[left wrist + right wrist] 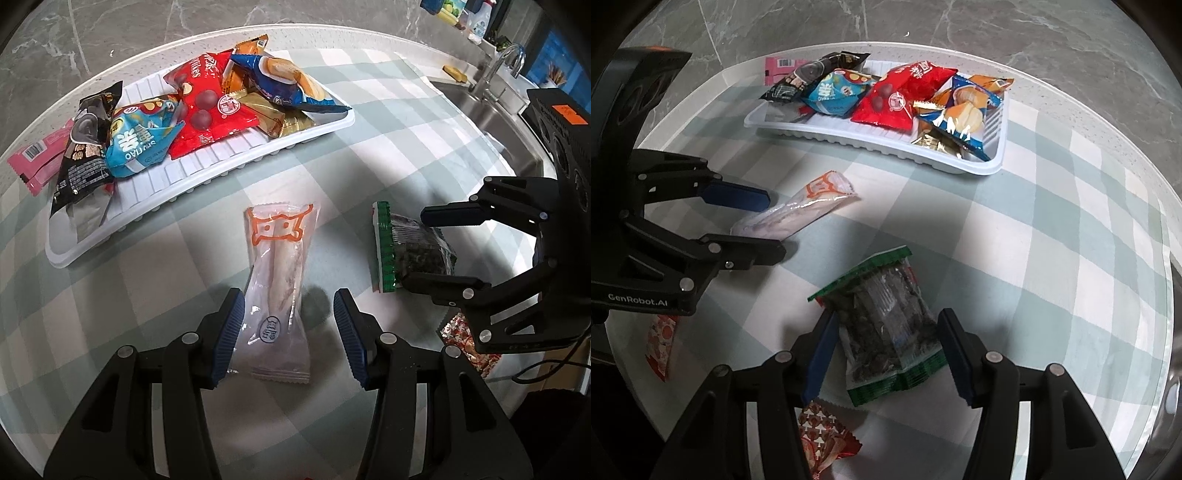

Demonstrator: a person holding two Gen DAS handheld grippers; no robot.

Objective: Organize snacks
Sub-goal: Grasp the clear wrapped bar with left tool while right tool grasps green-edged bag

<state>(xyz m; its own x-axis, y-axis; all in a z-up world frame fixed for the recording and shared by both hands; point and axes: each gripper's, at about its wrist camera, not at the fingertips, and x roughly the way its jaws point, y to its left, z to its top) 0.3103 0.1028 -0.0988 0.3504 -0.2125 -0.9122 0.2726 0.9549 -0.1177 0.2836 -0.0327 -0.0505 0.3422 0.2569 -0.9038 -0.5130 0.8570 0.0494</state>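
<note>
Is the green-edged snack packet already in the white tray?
No, the green-edged packet lies on the checked tablecloth, apart from the white tray.

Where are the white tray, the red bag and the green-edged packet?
White tray (207, 173), left wrist view, its bare ribbed floor.
Red bag (207, 107), left wrist view, its middle.
Green-edged packet (886, 317), right wrist view, its clear middle.

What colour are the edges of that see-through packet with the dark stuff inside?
Green, on the dark snack packet; clearest in the right wrist view.
</note>
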